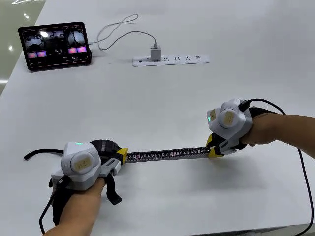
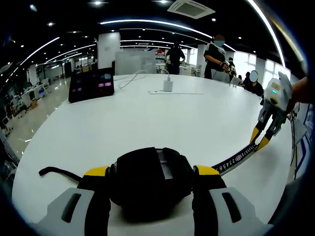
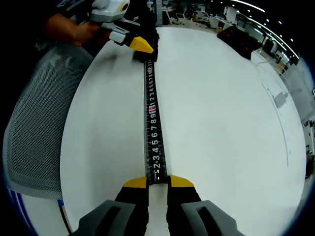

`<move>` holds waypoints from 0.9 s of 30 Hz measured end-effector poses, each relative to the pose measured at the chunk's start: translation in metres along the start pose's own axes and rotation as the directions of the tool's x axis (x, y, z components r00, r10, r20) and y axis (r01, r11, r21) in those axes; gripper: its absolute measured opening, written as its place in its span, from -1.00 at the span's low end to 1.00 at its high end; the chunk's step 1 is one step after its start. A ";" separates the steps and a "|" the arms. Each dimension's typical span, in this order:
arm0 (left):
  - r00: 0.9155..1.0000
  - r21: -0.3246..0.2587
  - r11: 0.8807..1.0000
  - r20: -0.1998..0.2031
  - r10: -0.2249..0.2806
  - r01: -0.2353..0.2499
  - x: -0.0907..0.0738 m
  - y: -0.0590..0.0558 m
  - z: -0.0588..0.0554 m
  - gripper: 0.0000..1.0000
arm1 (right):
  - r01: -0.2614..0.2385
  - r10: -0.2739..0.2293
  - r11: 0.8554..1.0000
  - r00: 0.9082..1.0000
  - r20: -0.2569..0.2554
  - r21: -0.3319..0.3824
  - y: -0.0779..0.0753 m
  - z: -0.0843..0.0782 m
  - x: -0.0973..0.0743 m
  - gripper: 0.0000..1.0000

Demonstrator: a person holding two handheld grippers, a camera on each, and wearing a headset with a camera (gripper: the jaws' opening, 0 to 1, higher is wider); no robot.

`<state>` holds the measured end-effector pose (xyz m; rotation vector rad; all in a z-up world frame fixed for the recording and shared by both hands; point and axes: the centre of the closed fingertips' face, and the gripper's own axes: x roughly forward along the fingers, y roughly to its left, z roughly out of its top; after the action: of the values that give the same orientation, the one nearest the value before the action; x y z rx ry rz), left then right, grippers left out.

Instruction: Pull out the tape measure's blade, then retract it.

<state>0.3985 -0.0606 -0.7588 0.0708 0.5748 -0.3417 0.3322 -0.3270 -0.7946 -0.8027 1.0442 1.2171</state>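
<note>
On table (image 1: 172,108), blade (image 3: 153,128) numerals readable, case (image 2: 150,177) apparently clamped.

The left gripper (image 1: 115,153) and the right gripper (image 1: 211,146) look alike. Each has a rounded pale grey housing with a square cream patch on top and a small green light glowing beside it. The jaws are dark grey with yellow tips. A thin black cable (image 1: 266,100) loops from the right housing (the left one carries a black strap (image 1: 112,191) underneath).
</note>
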 end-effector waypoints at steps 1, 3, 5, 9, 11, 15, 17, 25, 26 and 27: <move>1.000 0.014 1.000 -0.004 0.004 -0.003 0.000 0.000 -0.001 0.26 | 0.001 -0.001 1.000 1.000 -0.002 0.004 0.000 0.000 0.000 -0.82; 1.000 0.033 0.999 -0.013 0.000 0.000 0.000 0.000 -0.001 0.25 | 0.003 -0.003 1.000 1.000 -0.003 0.005 0.000 0.000 0.000 -0.82; 1.000 0.040 0.999 -0.017 0.000 0.001 0.000 0.000 -0.001 0.24 | 0.010 -0.010 1.000 1.000 -0.005 0.021 0.000 0.000 0.000 -0.81; 1.000 0.051 0.999 -0.026 0.007 -0.005 -0.001 0.001 -0.002 0.22 | 0.011 -0.011 0.999 1.000 0.012 0.049 -0.001 0.002 0.000 -0.81; 1.000 0.043 0.999 -0.024 0.005 -0.003 -0.001 0.001 -0.002 0.22 | 0.012 -0.013 0.997 1.000 0.008 0.074 -0.001 0.003 0.004 -0.81; 1.000 0.040 0.999 -0.024 0.003 -0.002 -0.001 0.000 -0.001 0.22 | 0.009 -0.010 0.999 1.000 0.014 0.052 -0.001 0.003 0.004 -0.82; 1.000 0.038 0.999 -0.026 0.003 -0.002 -0.001 0.000 -0.002 0.22 | 0.006 -0.007 0.999 1.000 0.015 0.040 0.000 0.003 0.004 -0.82; 1.000 0.037 0.999 -0.030 -0.003 0.004 0.000 0.000 -0.002 0.22 | 0.017 -0.017 1.000 1.000 0.013 -0.006 0.003 0.004 0.002 -0.82; 1.000 0.037 0.999 -0.031 -0.003 0.004 0.000 0.000 -0.002 0.22 | 0.018 -0.018 1.000 1.000 0.013 -0.004 0.002 0.004 0.002 -0.82; 1.000 0.037 0.999 -0.031 -0.003 0.004 0.000 0.000 -0.002 0.22 | 0.018 -0.018 1.000 1.000 0.012 -0.002 0.002 0.004 0.002 -0.82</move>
<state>0.3972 -0.0600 -0.7603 0.1108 0.5995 -0.3552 0.3308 -0.3226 -0.7948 -0.8043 1.0243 1.2063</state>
